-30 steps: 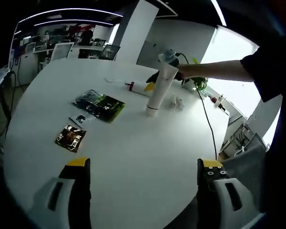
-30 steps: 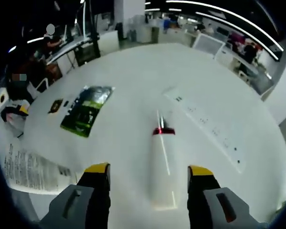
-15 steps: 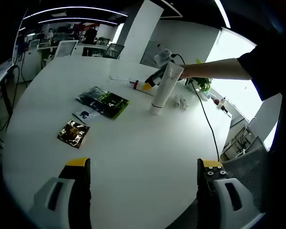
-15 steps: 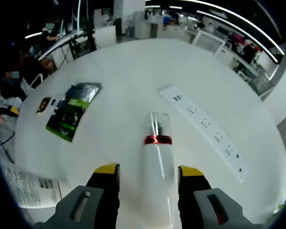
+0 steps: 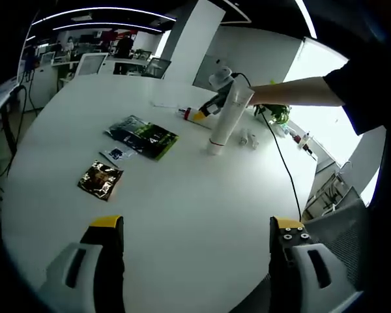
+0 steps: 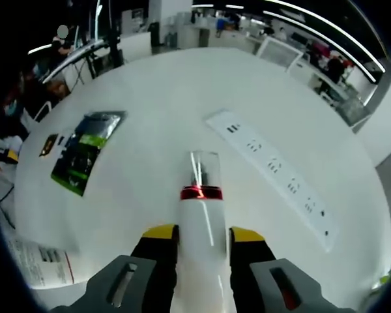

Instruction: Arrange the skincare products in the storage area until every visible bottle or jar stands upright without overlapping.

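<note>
A white bottle [image 6: 200, 218] with a red ring and a clear cap lies between my right gripper's [image 6: 202, 233] yellow-tipped jaws, which are shut on its body. In the left gripper view the same bottle [image 5: 182, 115] lies at the far side of the round white table [image 5: 182, 208], with the right gripper [image 5: 197, 117] on it. A tall white tube [image 5: 223, 120] stands cap-down and leaning just in front of that gripper. My left gripper [image 5: 195, 242] hangs open over the table's near part, with nothing between its jaws.
Green-and-black sachets [image 5: 141, 136], a small card [image 5: 116, 155] and a brown sachet [image 5: 100, 180] lie left of the tube. Small bottles [image 5: 247, 139], a cable [image 5: 284, 163] and a plant [image 5: 274, 115] sit to its right. A white power strip [image 6: 268, 177] lies beyond the bottle.
My right gripper's jaws have come together from wide apart onto the white bottle. The left gripper view has hardly shifted, and the tube stands as before.
</note>
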`<state>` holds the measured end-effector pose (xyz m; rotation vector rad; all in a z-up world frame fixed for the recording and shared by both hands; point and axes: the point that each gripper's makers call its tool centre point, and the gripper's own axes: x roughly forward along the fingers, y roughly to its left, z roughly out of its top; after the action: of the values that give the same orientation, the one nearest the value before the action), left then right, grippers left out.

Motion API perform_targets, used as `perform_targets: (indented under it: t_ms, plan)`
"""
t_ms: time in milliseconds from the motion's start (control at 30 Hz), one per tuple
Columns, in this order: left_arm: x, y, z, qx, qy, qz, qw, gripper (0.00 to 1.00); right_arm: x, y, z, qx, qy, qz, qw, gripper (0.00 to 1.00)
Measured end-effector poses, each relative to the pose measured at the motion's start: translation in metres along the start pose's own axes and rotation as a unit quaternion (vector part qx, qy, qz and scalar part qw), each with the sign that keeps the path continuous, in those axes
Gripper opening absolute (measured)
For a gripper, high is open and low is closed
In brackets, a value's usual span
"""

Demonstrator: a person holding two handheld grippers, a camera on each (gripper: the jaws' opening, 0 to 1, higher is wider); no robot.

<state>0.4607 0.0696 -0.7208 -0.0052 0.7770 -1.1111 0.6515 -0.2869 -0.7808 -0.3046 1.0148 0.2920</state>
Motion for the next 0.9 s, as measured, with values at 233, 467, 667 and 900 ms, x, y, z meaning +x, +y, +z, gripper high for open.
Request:
perform_targets:
  t_ms: [233,467,667,900]
  plan:
    - [0.000,0.002,-0.002,-0.002,0.001,0.002,1.0000,0.86,0.007,0.004,0.000,-0.034,0.034,0.008,0.9988,0.22]
    - [0.000,0.004,-0.006,-0.008,0.002,0.005,1.0000,0.86,0.011,0.006,-0.003,-0.053,0.080,0.026,0.9950,0.23]
    - [0.001,0.002,-0.007,-0.010,0.001,0.004,0.9999,0.86,0.012,0.004,-0.004,-0.038,0.099,0.037,0.9937,0.21]
    - [0.002,0.000,-0.006,-0.010,0.003,0.004,0.9999,0.86,0.011,0.003,-0.005,-0.036,0.097,0.035,0.9940,0.20]
